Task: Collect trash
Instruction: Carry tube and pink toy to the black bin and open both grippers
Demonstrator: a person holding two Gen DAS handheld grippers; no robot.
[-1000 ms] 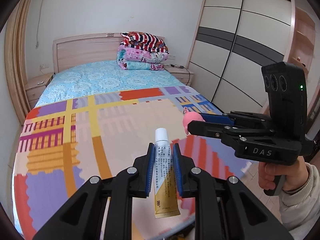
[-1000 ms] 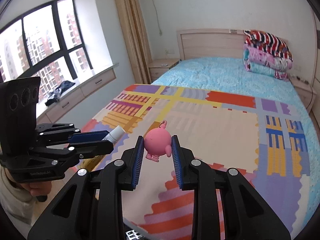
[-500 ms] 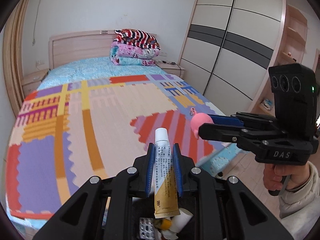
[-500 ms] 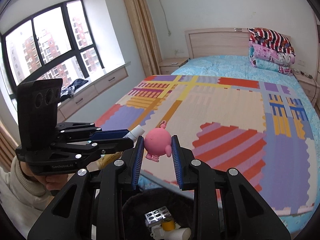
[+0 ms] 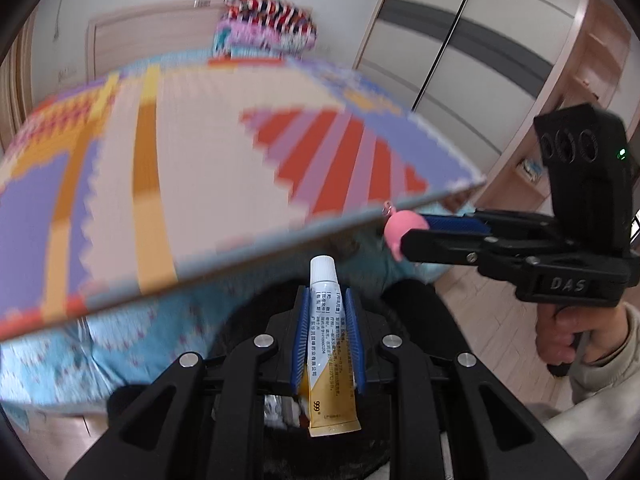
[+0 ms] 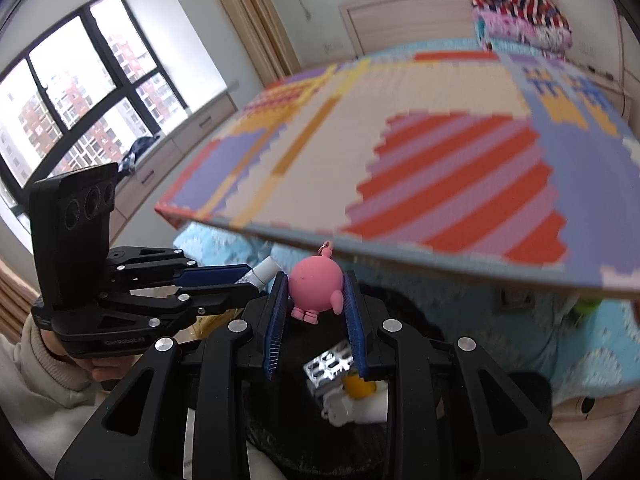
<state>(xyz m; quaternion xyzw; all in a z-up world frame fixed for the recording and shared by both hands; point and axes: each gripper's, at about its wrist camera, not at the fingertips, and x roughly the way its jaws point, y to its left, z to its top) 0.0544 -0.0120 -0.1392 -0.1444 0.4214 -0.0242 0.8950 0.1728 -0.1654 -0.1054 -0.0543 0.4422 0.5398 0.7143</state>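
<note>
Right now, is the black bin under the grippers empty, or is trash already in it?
Not empty. In the right wrist view the black bin already holds a silver blister pack, a yellow-capped piece and white scraps.

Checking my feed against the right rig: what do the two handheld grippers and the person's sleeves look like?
Both grippers are black plastic linkages with silver screws and blue ribbed pads on the jaws. The right gripper carries an upright black module with three round lenses and a green light, and "DAS" embossed on its body. The left gripper has a similar module. Both sleeves are cream, with ribbed cuffs.
</note>
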